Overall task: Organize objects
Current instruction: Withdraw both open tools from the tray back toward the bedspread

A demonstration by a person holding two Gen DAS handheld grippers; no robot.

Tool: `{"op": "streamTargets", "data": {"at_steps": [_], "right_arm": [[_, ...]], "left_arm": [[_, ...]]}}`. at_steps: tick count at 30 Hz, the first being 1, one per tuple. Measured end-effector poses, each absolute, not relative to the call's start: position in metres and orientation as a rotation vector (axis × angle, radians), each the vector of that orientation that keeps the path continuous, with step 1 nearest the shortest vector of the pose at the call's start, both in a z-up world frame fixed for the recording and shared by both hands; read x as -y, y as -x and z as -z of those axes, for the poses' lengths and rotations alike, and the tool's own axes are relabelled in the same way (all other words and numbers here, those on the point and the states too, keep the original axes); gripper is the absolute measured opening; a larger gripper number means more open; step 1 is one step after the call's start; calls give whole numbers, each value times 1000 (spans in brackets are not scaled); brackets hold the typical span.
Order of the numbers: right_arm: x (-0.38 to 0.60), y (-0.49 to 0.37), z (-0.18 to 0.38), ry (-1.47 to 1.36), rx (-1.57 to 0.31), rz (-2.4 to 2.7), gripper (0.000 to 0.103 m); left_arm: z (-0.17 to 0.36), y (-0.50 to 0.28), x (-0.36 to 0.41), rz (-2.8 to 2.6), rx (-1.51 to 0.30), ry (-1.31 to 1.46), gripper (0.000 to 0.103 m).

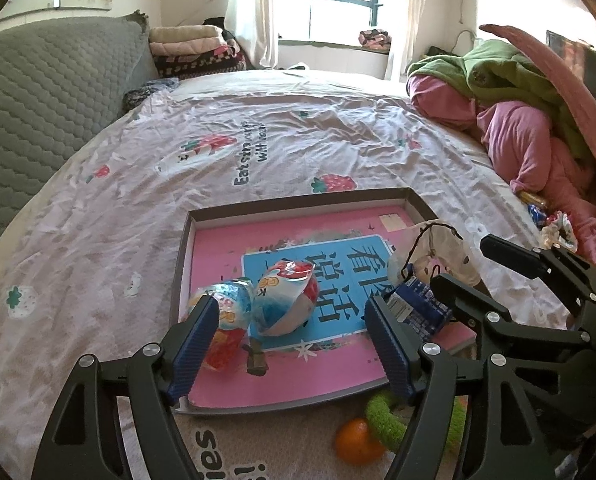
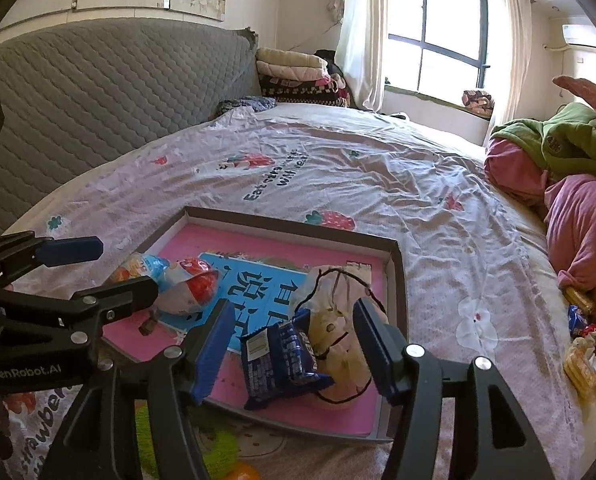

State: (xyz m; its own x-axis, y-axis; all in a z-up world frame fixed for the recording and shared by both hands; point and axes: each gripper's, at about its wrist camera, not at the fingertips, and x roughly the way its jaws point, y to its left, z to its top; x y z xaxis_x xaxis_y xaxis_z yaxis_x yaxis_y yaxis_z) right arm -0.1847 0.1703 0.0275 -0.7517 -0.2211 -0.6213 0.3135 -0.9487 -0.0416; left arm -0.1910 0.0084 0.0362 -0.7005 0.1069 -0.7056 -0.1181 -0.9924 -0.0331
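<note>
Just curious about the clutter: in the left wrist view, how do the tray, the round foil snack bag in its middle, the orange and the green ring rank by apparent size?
1. Tray, by far the largest.
2. Round foil snack bag.
3 and 4. Green ring and orange: unsure. The fingers hide part of the ring, and both lie nearer the camera, which enlarges them.

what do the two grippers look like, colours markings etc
Both the left gripper and the right gripper are matte black angular linkages with silver round bolt heads. Their jaws carry ribbed dark blue pads. The right wrist view shows white "GenRobot.AI" lettering on the left one's body. No sleeves or cables visible.
</note>
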Motion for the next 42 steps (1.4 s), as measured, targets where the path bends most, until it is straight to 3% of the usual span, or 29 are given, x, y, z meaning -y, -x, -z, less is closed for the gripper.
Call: {"op": "streamTargets", "data": {"at_steps": [42], "right_arm": [[-175, 148, -65, -829, -166, 2723, 62]], "left_arm": [[-66, 157, -3, -2832, 16, 1091, 76]]}}
